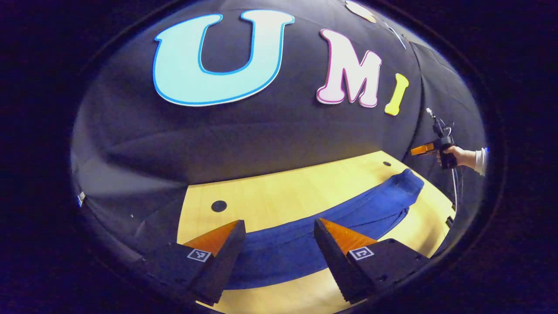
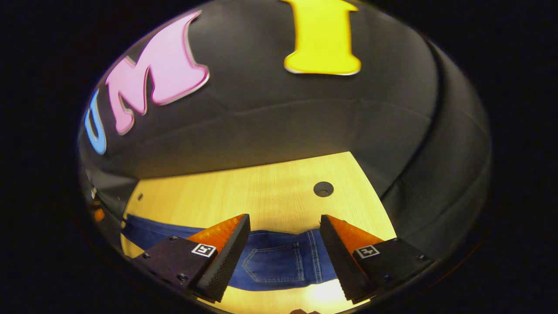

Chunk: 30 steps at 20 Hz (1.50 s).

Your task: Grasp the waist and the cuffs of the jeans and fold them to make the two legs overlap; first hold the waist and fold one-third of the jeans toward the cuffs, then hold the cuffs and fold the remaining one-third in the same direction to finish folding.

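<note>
While I look along my left gripper (image 1: 279, 248), its two fingers stand wide apart with nothing between them, hovering over a light wooden table (image 1: 305, 183). Blue jeans (image 1: 340, 218) lie flat on that table as a long band, running from just beyond the fingers away to the right, where the fabric ends near the table's far corner. A small dark round hole (image 1: 219, 206) sits in the tabletop to the left of the jeans, apart from them. Farther off at the right edge of the left gripper view, a hand (image 1: 455, 155) with a pale sleeve holds my right gripper (image 1: 420, 149) in the air above the far end of the jeans; from that distance I cannot tell how its fingers stand.

Through the right gripper view, the right gripper (image 2: 283, 248) also has its fingers spread wide, gripping nothing. Beneath and between them lies the upper part of the jeans (image 2: 279, 259), with a stitched back pocket (image 2: 272, 261) facing up. The denim stretches away to the left across the table (image 2: 244, 192). Another round hole (image 2: 323, 189) marks the wood beyond the jeans, near the black cloth wall (image 2: 305, 113).
</note>
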Tool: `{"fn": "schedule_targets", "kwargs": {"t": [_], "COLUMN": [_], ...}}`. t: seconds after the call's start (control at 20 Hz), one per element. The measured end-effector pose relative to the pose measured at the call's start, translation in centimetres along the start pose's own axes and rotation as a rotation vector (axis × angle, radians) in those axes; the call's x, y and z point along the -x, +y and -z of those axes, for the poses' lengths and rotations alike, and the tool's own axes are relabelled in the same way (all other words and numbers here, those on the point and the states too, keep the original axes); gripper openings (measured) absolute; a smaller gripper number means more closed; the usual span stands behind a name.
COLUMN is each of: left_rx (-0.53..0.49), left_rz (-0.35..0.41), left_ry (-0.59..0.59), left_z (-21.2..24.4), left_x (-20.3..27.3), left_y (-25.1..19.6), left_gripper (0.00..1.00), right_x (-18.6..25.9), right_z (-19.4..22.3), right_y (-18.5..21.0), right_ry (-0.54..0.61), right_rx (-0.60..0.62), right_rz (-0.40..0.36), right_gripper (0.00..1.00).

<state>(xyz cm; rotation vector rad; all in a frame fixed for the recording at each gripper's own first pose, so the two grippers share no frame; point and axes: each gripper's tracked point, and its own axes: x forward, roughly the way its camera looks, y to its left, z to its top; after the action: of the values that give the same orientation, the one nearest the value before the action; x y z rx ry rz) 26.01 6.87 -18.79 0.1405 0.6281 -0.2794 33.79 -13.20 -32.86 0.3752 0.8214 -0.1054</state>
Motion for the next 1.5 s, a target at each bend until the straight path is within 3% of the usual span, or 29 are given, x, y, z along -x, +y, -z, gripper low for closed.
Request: {"fn": "schedule_targets", "kwargs": {"t": [0.2,0.35,0.65,0.8,0.85,0.9,0.95,1.0,1.15,1.2,1.25,1.35,1.45,1.5], "left_rx": [-0.002,-0.019,-0.038,-0.022,-0.025,-0.034,-0.043,-0.051,-0.062,-0.060,-0.058,-0.050,-0.049,-0.051], "left_rz": [0.043,0.075,0.055,0.046,0.039,0.029,0.018,0.012,0.002,-0.004,-0.011,-0.018,-0.019,-0.021], "left_ry": [-0.036,-0.059,-0.009,0.009,0.022,0.036,0.051,0.061,0.084,0.091,0.098,0.104,0.105,0.110], "left_z": [-1.2,-2.1,-0.7,-0.1,0.2,0.6,1.0,1.2,1.7,2.0,2.2,2.5,2.7,3.1], "left_x": [4.0,5.9,6.4,6.2,6.1,6.1,6.1,6.2,6.0,6.1,6.1,6.1,6.3,6.4], "left_y": [-3.8,-6.0,-6.7,-6.8,-6.7,-6.6,-6.5,-6.5,-6.5,-6.4,-6.3,-6.3,-6.2,-5.9], "left_gripper": [0.98,0.98,0.97,0.97,0.97,0.97,0.97,0.97,0.97,0.97,0.97,0.97,0.97,0.97], "right_x": [2.6,2.8,-1.1,-2.9,-3.3,-3.8,-4.3,-5.0,-7.1,-7.7,-8.0,-7.9,-7.7,-7.4], "right_z": [1.9,5.6,15.5,18.7,19.3,19.8,20.2,20.5,19.3,19.6,20.7,21.1,20.7,20.2], "right_y": [-5.4,-6.0,-4.3,-4.4,-4.2,-3.8,-3.3,-2.7,-1.8,-2.4,-3.1,-3.6,-3.6,-3.6], "right_ry": [-0.007,0.018,0.151,0.205,0.219,0.232,0.243,0.247,0.181,0.167,0.163,0.118,0.103,0.080], "right_rx": [-0.292,-0.534,-0.807,-0.866,-0.894,-0.925,-0.953,-0.979,-1.109,-1.127,-1.115,-1.118,-1.027,-0.981], "right_rz": [0.051,0.024,0.019,0.053,0.051,0.043,0.037,0.027,0.025,0.061,0.112,0.131,0.133,0.135], "right_gripper": [0.99,0.98,0.98,0.98,0.98,0.87,0.87,0.98,0.95,0.92,0.63,0.05,0.16,0.06]}}
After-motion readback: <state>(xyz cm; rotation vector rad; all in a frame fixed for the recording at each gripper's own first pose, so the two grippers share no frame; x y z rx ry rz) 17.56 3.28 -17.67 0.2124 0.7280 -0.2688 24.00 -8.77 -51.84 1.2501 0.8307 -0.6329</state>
